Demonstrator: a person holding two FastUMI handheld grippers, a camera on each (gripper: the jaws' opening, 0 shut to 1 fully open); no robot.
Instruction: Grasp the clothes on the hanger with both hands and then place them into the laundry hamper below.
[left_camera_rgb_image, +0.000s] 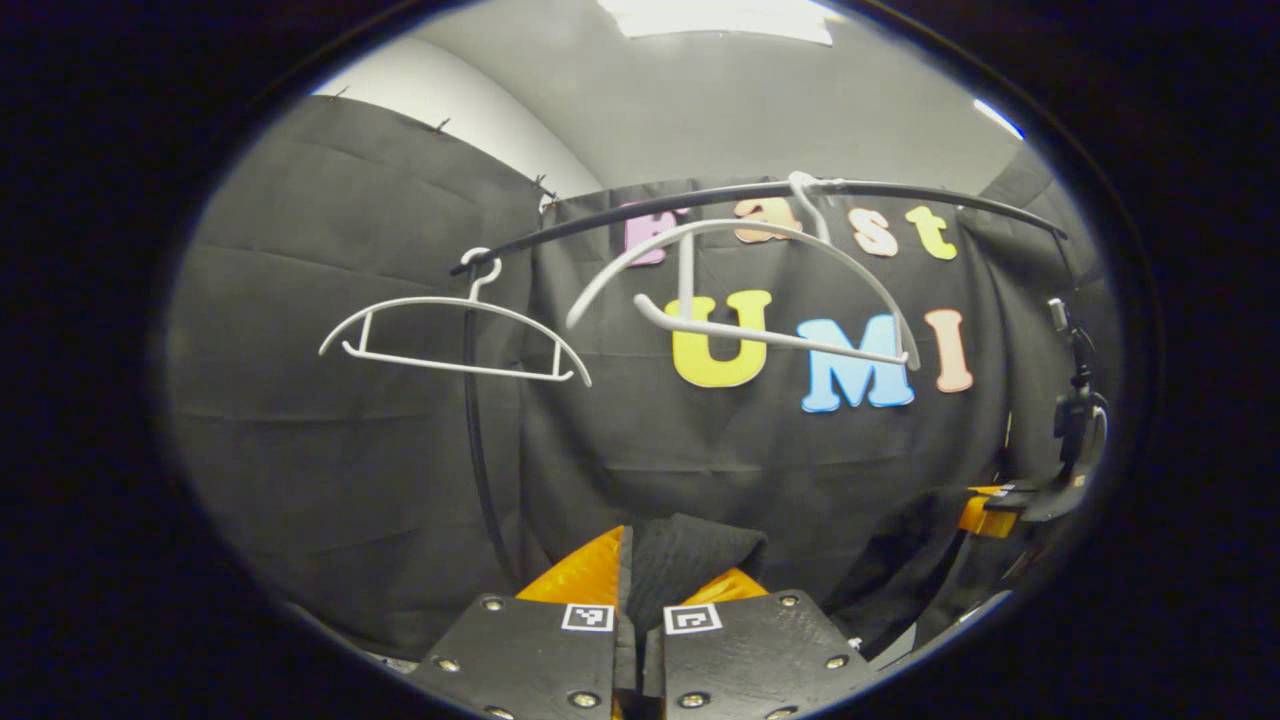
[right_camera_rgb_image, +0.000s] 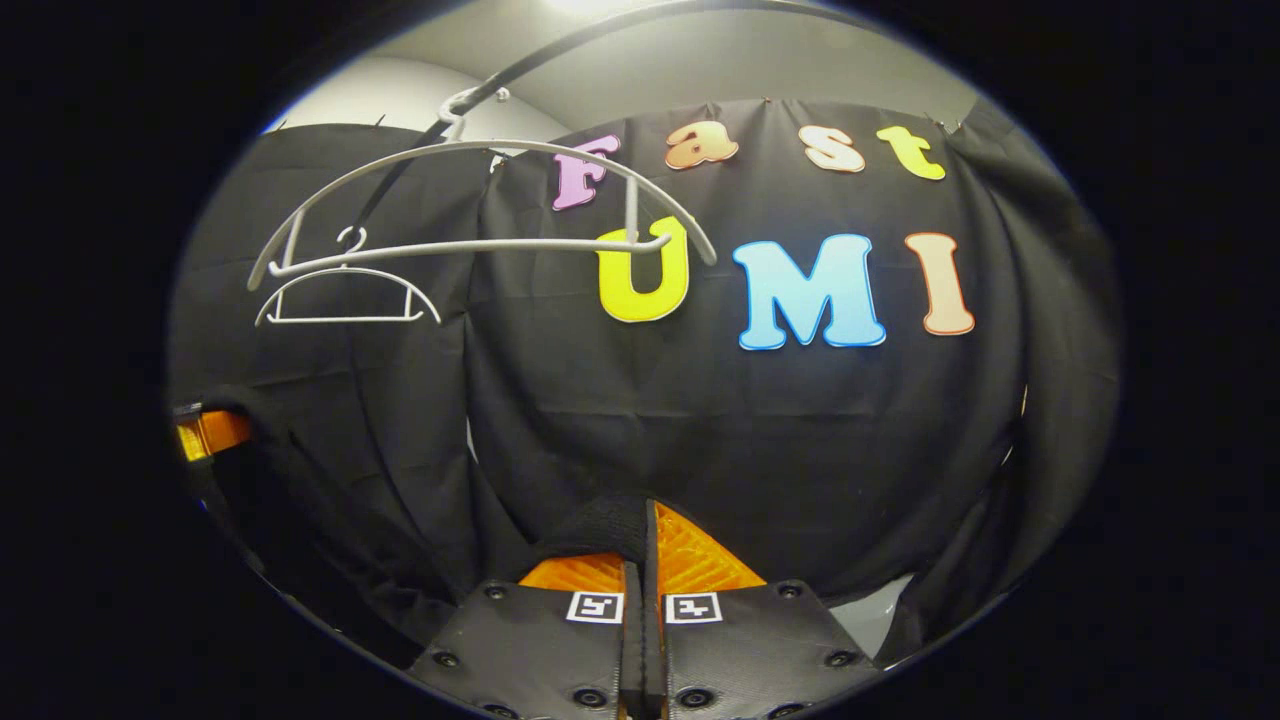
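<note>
Dark knitted cloth (left_camera_rgb_image: 690, 560), a fold of the black garment, sits pinched between the two fingers of the left gripper (left_camera_rgb_image: 640, 600) at the bottom of the left gripper view; the fingers stand nearly together with the fabric bunched in the narrow gap, so this gripper is closed on the garment. From the fold the same black garment runs off to the right and low in that view, toward the other gripper (left_camera_rgb_image: 1010, 505) seen at the far right edge. In the right gripper view, the right gripper (right_camera_rgb_image: 640, 580) likewise has its fingers drawn close, with a dark edge of the garment (right_camera_rgb_image: 600, 525) caught between them, clamped on the cloth; the fabric trails away to the left and down toward the left gripper (right_camera_rgb_image: 205, 430) at the left edge of that view. The garment is matte black, soft, with a fine ribbed texture at the pinched fold, and hangs slack between the two grippers, below the rail. Above, a black rail (left_camera_rgb_image: 760, 195) carries two bare white hangers: a near hanger (left_camera_rgb_image: 740, 290), tilted, and a far hanger (left_camera_rgb_image: 455, 335), roughly level. Both hang free of the garment, in front of the black cloth wall (left_camera_rgb_image: 330, 400).
</note>
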